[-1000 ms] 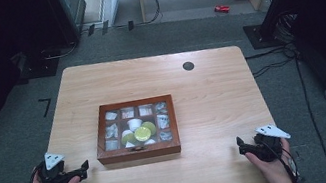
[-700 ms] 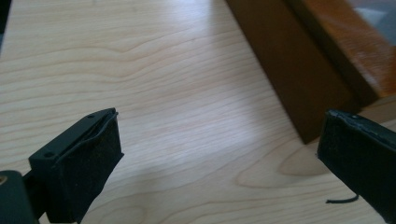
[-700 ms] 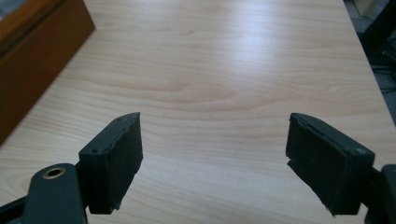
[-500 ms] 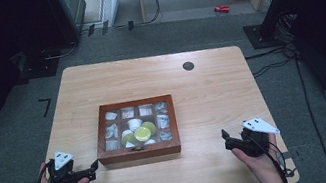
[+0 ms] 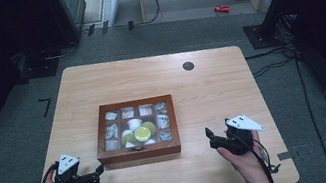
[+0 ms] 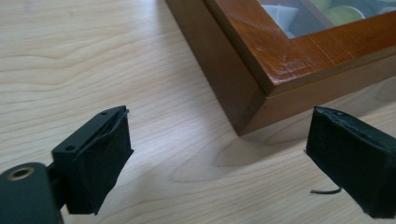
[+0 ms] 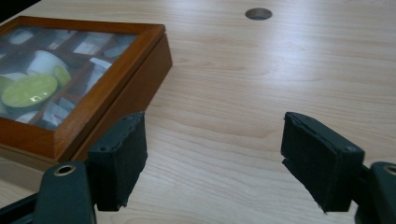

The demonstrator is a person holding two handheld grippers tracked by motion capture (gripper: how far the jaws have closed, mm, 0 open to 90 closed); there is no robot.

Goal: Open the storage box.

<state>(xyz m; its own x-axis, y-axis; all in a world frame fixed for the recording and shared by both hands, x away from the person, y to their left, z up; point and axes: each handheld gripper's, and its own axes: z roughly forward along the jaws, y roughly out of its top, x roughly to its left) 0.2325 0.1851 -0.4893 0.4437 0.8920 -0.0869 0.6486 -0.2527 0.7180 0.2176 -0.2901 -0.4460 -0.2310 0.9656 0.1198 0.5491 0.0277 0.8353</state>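
Both claws are closing in on the wooden box (image 5: 136, 129) — one from each side of its near edge — and that is about as far as things have got. The box sits in the middle of the surface (image 5: 211, 88), lid down, front latch untouched; nothing has been lifted or opened yet, so as I read it the whole job with the box is still ahead.

The left claw (image 5: 98, 172) is just off the near left corner, pads wide apart with only bare wood grain between them; its jaws have just been closing a little, on nothing. In the left gripper view that corner of the box (image 6: 261, 88) stands close ahead, between the two pads but not touched.

The right claw (image 5: 209, 136) is a bit farther off on the other side, also gaping and empty — its jaws have just been narrowing too.

Materials now: the box is reddish-brown varnished wood, square-edged, with a glazed lid that shows a grid of compartments, pale sachets and round green-topped capsules (image 7: 28, 91) lying over the dividers. The surface is light, matte, wood-patterned laminate with a small dark round cable hole (image 7: 258, 13). The pads are black, soft-looking foam blocks.
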